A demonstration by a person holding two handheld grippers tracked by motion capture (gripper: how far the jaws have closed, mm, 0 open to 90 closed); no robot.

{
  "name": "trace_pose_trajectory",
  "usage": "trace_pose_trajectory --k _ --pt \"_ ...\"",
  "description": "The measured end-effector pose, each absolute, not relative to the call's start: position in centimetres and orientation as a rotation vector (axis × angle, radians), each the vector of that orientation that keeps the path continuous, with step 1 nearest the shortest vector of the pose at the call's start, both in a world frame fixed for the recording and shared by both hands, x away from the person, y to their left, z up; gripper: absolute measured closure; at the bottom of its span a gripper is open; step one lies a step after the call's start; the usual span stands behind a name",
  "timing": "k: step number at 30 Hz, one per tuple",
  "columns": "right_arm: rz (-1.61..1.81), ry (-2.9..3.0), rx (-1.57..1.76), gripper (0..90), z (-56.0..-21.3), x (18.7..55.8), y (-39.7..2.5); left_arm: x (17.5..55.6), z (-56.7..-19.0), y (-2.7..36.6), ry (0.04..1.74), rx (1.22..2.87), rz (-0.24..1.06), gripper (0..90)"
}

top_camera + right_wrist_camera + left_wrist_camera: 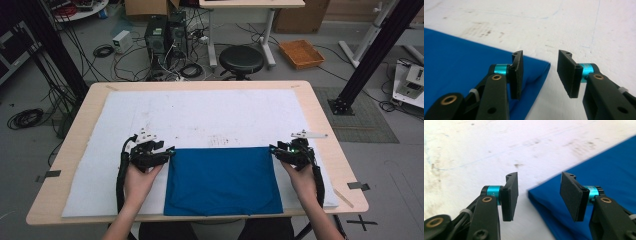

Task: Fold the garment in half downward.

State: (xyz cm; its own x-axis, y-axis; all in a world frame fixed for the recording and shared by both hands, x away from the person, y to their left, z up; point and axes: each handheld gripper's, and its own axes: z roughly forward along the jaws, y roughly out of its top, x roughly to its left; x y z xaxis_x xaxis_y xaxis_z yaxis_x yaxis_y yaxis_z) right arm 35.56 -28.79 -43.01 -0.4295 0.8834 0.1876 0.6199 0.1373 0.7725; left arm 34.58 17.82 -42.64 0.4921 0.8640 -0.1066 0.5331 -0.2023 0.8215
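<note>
Both tongs open: left tongs (pixel 539 196) straddling blue cloth (pixel 222 180) far-left corner, right tongs (pixel 541 73) straddling far-right corner.

The blue cloth (pixel 222 181) is folded into a neat, flat shape with four sides. It lies on the white mat (pixel 200 115), at the near edge of the table (pixel 320 115). Its far edge is straight and its two far corners are sharp. It looks smooth, with a soft fold along the near edge.
</note>
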Motion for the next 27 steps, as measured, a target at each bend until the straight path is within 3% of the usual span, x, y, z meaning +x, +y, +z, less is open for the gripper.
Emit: trace_pose_trajectory --k 3,5,9,10,12,27 --pt "1.125 2.146 1.498 56.0 -44.0 36.9 -28.4 35.6 -43.6 17.6 1.194 1.921 0.436 50.1" --pt "1.106 2.179 1.5 62.8 -44.5 37.3 -28.2 35.9 -44.1 17.3 1.21 1.956 0.422 53.1" --pt "1.087 2.224 1.443 81.3 -44.8 37.3 -28.0 35.6 -44.6 16.9 1.175 2.006 0.418 73.1" --pt "1.089 2.233 1.428 83.3 -44.7 37.2 -27.9 35.6 -44.6 16.9 1.174 2.005 0.403 79.8" --pt "1.092 2.23 1.402 86.1 -44.6 37.1 -27.9 35.6 -44.5 16.8 1.155 2.013 0.417 84.6" --pt "1.114 2.186 1.363 87.0 -43.6 41.6 -27.7 39.3 -44.1 16.7 1.166 1.962 0.481 86.5"
